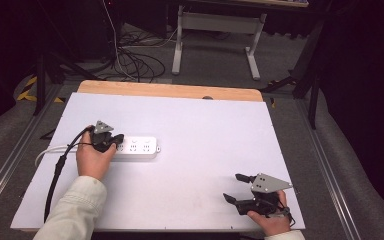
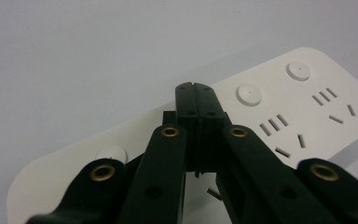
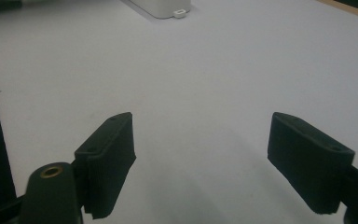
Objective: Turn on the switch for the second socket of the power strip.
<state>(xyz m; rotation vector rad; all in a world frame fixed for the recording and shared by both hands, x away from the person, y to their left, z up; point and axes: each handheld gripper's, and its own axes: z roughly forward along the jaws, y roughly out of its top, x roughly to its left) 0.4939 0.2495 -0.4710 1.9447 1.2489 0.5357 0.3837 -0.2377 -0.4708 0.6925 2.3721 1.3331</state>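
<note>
High view: near the white table's (image 1: 190, 115) left edge, the left gripper (image 1: 114, 141) rests on the left end of a flat white plastic power strip (image 1: 139, 148), its jaws pressed together and holding nothing. Toward the near right corner, the right gripper (image 1: 233, 188) hovers with jaws spread wide, empty.

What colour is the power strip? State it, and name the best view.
White, with white round buttons; the power strip shows best in the left gripper view.
</note>
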